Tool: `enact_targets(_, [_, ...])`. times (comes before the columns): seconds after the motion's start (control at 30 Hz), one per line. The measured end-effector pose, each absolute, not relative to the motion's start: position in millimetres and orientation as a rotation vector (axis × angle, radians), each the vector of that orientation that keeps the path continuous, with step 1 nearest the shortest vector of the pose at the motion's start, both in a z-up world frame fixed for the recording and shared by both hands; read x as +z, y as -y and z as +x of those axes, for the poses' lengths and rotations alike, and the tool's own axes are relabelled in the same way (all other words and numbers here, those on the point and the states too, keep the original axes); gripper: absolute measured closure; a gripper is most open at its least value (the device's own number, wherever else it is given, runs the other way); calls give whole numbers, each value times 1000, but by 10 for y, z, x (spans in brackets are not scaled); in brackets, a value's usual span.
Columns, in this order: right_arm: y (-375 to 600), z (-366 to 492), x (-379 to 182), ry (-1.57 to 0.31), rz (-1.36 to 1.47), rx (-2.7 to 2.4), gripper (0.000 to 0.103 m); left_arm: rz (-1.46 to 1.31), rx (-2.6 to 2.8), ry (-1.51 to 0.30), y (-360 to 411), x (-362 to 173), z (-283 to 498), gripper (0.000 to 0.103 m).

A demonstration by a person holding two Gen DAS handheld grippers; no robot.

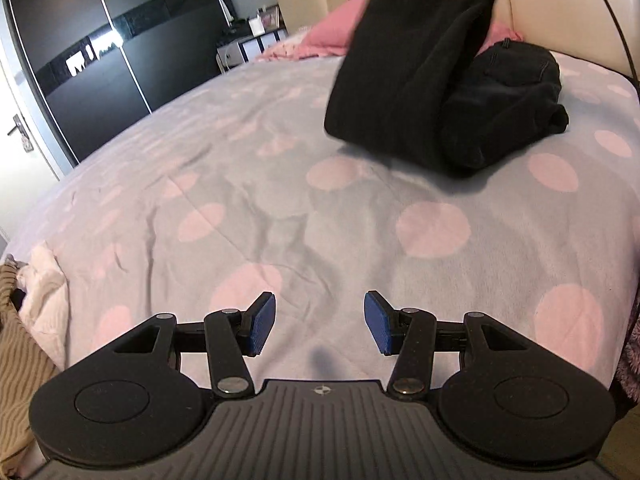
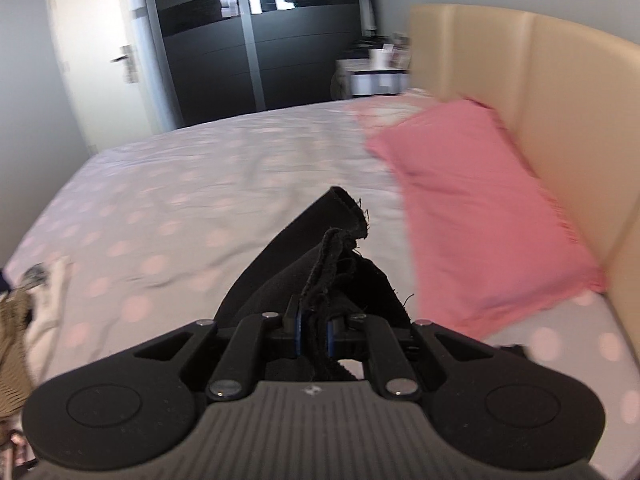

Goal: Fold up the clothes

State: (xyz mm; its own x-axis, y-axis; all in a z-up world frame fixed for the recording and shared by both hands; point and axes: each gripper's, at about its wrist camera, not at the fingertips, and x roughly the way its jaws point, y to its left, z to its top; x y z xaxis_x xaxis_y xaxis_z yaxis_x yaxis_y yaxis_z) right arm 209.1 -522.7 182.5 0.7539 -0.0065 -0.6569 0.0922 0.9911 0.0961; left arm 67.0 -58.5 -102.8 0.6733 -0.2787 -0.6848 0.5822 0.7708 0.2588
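Observation:
A black garment point(image 1: 404, 60) hangs down from above at the far right of the bed, its lower end just over the cover. Behind it lies a heap of dark clothes point(image 1: 508, 100). My left gripper point(image 1: 319, 320) hovers over the near part of the bed, open, with nothing between its blue pads point(image 1: 264, 320). In the right wrist view my right gripper point(image 2: 314, 336) is shut on a frayed edge of the black garment point(image 2: 320, 264), which bunches up between its fingers and drapes off to the left.
The bed's grey cover with pink dots point(image 1: 240, 184) spreads across both views. A pink pillow point(image 2: 476, 216) leans by the beige headboard point(image 2: 560, 100). White and tan striped clothes point(image 1: 28, 300) lie at the bed's left edge. A dark wardrobe point(image 2: 256, 40) stands beyond.

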Motion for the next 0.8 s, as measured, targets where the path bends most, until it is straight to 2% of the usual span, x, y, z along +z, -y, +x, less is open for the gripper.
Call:
enact_targets(0.27, [6402, 2258, 951, -840, 203, -233, 91, 383, -498, -791, 822, -1183, 855, 56])
enact_targets(0.4, [6793, 2348, 488, -845, 276, -276, 91, 362, -538, -803, 1059, -1114, 976, 56])
enact_targets(0.6, [7198, 2403, -188, -923, 317, -300, 91, 230, -587, -862, 1418, -984, 1291, 56])
enact_targets(0.8, [7417, 2270, -571, -930, 374, -274, 86, 11, -585, -969, 1665, -1012, 1709, 54])
